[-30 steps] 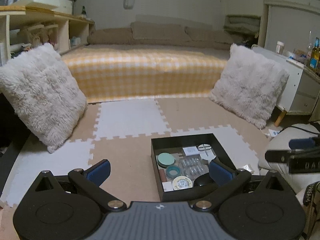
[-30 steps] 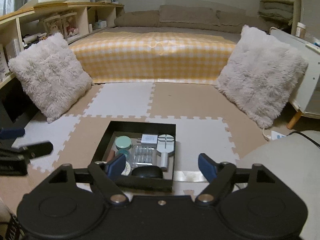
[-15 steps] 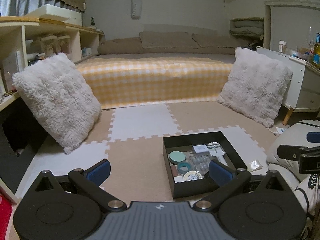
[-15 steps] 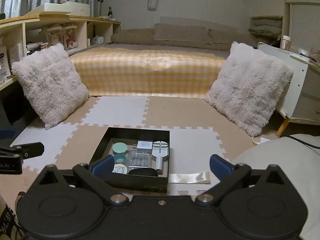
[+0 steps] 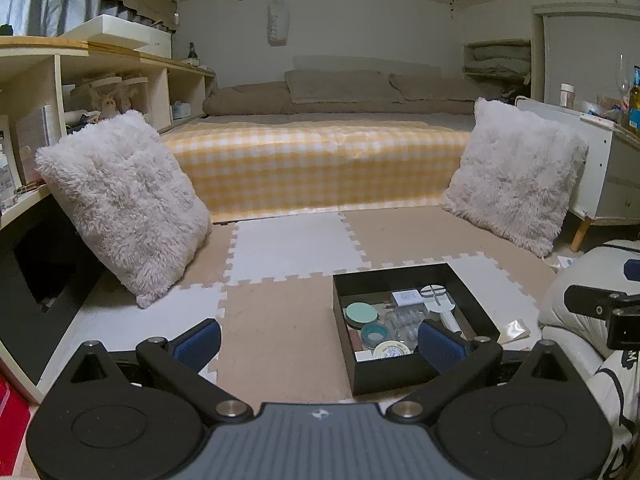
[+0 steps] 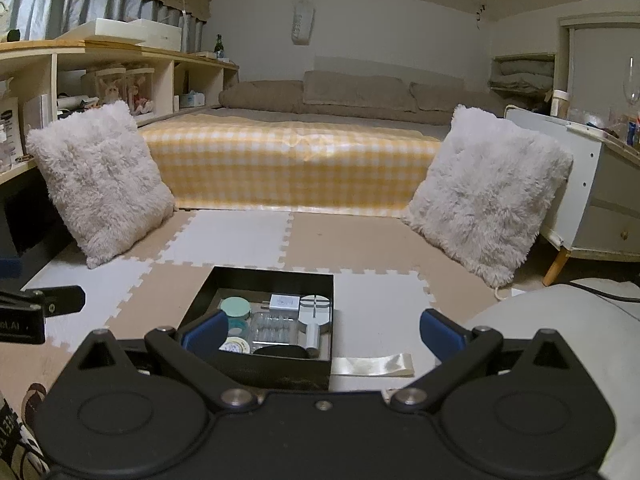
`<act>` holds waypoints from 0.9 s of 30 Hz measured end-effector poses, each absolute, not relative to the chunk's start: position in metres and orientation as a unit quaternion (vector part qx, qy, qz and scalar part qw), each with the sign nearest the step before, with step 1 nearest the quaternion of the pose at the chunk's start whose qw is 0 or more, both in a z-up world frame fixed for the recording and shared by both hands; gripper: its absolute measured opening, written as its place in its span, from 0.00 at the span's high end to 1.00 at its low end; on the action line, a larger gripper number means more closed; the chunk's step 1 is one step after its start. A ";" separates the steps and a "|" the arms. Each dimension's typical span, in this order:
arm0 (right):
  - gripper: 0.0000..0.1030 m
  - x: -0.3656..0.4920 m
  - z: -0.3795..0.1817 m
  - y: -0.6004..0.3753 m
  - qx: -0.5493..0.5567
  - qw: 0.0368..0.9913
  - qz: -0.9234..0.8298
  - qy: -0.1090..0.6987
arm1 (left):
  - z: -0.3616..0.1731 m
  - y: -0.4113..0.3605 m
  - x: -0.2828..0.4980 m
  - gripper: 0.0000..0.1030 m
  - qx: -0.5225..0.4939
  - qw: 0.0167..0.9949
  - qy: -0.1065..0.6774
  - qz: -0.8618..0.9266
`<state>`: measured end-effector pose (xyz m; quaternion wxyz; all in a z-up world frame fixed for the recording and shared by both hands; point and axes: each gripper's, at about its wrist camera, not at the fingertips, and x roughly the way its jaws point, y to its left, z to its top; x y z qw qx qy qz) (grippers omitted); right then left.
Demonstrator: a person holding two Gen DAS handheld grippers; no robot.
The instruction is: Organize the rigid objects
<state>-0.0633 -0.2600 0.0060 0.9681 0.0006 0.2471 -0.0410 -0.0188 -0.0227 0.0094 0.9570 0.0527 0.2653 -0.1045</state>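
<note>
Two grippers hover low over the foam floor mat [image 6: 372,312], and you hold both with jaws spread wide and nothing between the pads. Your left gripper [image 5: 318,342] sits left of the black box [image 5: 472,300]; your right gripper [image 6: 322,330] looks straight over the box's near wall [image 6: 264,370]. Inside the box lie a mint round lid [image 6: 235,307], a white charger [image 6: 285,302], a clear ribbed case [image 6: 274,326], a yellow-rimmed tin [image 6: 234,347] and a grey handled tool [image 6: 315,312]. That tool lies flat along the box's right wall, its round head toward the bed [image 6: 296,168] and its handle pointing back toward you. A pale ribbon strip [image 6: 374,364] lies on the mat just right of the box.
</note>
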 end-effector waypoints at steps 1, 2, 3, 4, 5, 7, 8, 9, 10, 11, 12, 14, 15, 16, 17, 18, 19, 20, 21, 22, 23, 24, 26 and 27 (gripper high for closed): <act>0.00 -0.064 0.006 -0.260 0.001 0.968 -0.040 0.246 | 0.009 -0.022 -0.019 0.00 0.051 0.957 0.265 -0.104; 0.00 -0.064 0.006 -0.260 0.003 0.969 -0.039 0.245 | 0.010 -0.022 -0.019 0.00 0.050 0.958 0.264 -0.104; 0.00 -0.064 0.006 -0.261 0.004 0.969 -0.039 0.245 | 0.010 -0.022 -0.020 0.00 0.049 0.958 0.264 -0.104; 0.00 -0.064 0.006 -0.261 0.006 0.969 -0.038 0.245 | 0.010 -0.021 -0.020 0.00 0.048 0.958 0.263 -0.104; 0.00 -0.064 0.006 -0.261 0.007 0.969 -0.037 0.245 | 0.010 -0.021 -0.020 0.00 0.048 0.958 0.263 -0.104; 0.00 -0.065 0.006 -0.262 0.010 0.970 -0.036 0.242 | 0.011 -0.021 -0.020 0.00 0.048 0.958 0.262 -0.105; 0.00 -0.066 0.006 -0.262 0.012 0.970 -0.036 0.241 | 0.011 -0.021 -0.020 0.00 0.047 0.958 0.262 -0.105; 0.00 -0.066 0.006 -0.263 0.014 0.970 -0.036 0.240 | 0.011 -0.021 -0.020 0.00 0.047 0.958 0.262 -0.105; 0.00 -0.066 0.006 -0.263 0.015 0.970 -0.037 0.241 | 0.011 -0.021 -0.020 0.00 0.047 0.958 0.262 -0.105; 0.00 -0.066 0.006 -0.264 0.017 0.970 -0.037 0.241 | 0.011 -0.021 -0.020 0.00 0.046 0.958 0.261 -0.105; 0.00 -0.066 0.006 -0.264 0.018 0.969 -0.037 0.242 | 0.011 -0.021 -0.020 0.00 0.046 0.958 0.262 -0.105; 0.00 -0.066 0.006 -0.264 0.019 0.970 -0.036 0.241 | 0.011 -0.021 -0.020 0.00 0.046 0.958 0.262 -0.105; 0.00 -0.067 0.006 -0.264 0.018 0.970 -0.036 0.241 | 0.011 -0.021 -0.021 0.00 0.046 0.958 0.262 -0.105; 0.00 -0.067 0.006 -0.264 0.018 0.970 -0.036 0.241 | 0.011 -0.021 -0.021 0.00 0.045 0.958 0.262 -0.105; 0.00 -0.066 0.006 -0.263 0.017 0.970 -0.036 0.241 | 0.011 -0.021 -0.021 0.00 0.045 0.958 0.262 -0.104; 0.00 -0.066 0.006 -0.263 0.017 0.970 -0.035 0.241 | 0.011 -0.021 -0.021 0.00 0.046 0.958 0.262 -0.104; 0.00 -0.066 0.006 -0.263 0.016 0.970 -0.035 0.241 | 0.011 -0.021 -0.021 0.00 0.045 0.958 0.262 -0.104; 0.00 -0.066 0.005 -0.263 0.017 0.970 -0.035 0.241 | 0.011 -0.021 -0.021 0.00 0.045 0.958 0.262 -0.104; 0.00 -0.066 0.005 -0.263 0.017 0.970 -0.035 0.241 | 0.011 -0.021 -0.021 0.00 0.045 0.958 0.262 -0.105; 0.00 -0.066 0.005 -0.263 0.017 0.970 -0.035 0.241 | 0.011 -0.021 -0.021 0.00 0.045 0.958 0.262 -0.105; 0.00 -0.066 0.005 -0.263 0.017 0.970 -0.035 0.241 | 0.011 -0.021 -0.021 0.00 0.045 0.958 0.262 -0.105; 0.00 -0.066 0.005 -0.263 0.017 0.970 -0.034 0.241 | 0.011 -0.021 -0.021 0.00 0.045 0.958 0.262 -0.105; 0.00 -0.066 0.005 -0.263 0.017 0.970 -0.035 0.241 | 0.011 -0.021 -0.021 0.00 0.045 0.958 0.262 -0.105; 0.00 -0.066 0.005 -0.262 0.017 0.970 -0.035 0.241 | 0.011 -0.021 -0.021 0.00 0.045 0.958 0.261 -0.105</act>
